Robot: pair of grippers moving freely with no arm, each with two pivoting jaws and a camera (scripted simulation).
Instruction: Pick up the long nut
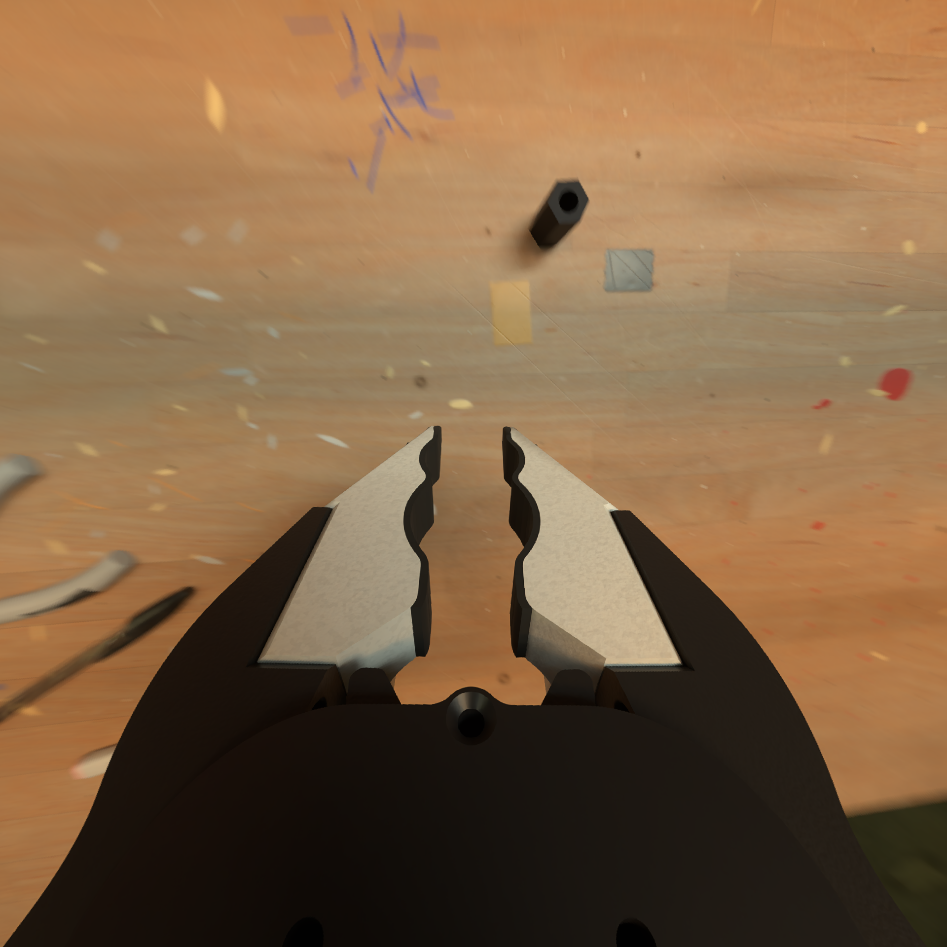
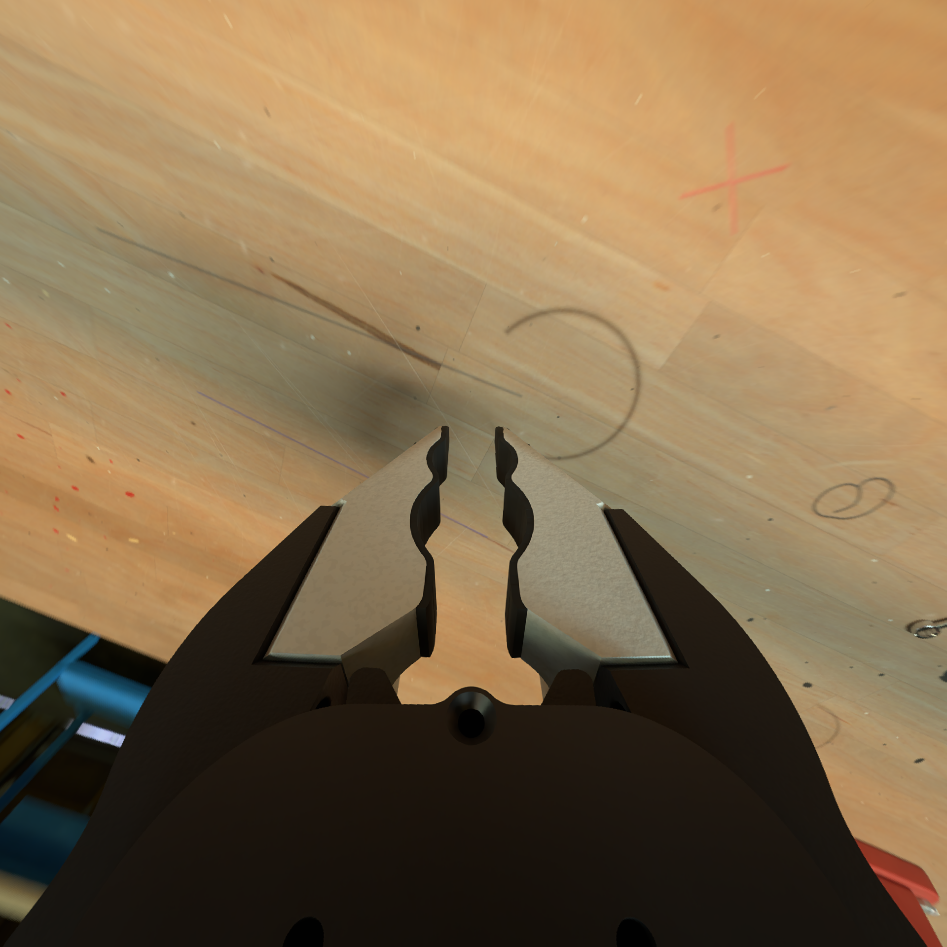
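- Black and hexagonal, the long nut [image 1: 558, 213] is seen standing on the wooden bench [image 1: 717, 461], its bored end turned up toward the left wrist camera; nothing is touching it.
- The left gripper [image 1: 471, 430] is held well short of the long nut, nearer the camera and slightly to the nut's left; its fingers [image 1: 382, 528] are parted with a clear gap, and nothing is held between them.
- A small grey square patch [image 1: 629, 270] is seen just beside the long nut, below and to its right in the view; a tan strip of tape [image 1: 510, 311] lies a little below the nut.
- Blue scribbles [image 1: 394, 87] are marked on the bench beyond the long nut; a red blot [image 1: 894, 383] is found well to the nut's right.
- A dark pen-like rod [image 1: 97, 651] and pale curved pieces [image 1: 66, 589] are seen far from the long nut, at the left edge; their kind cannot be told.
- The long nut is not shown in the right wrist view; the right gripper [image 2: 471, 430] is held over bare wood, fingers [image 2: 379, 543] apart and empty; a pencilled arc [image 2: 633, 379] and a red cross [image 2: 733, 179] are marked beyond its tips.
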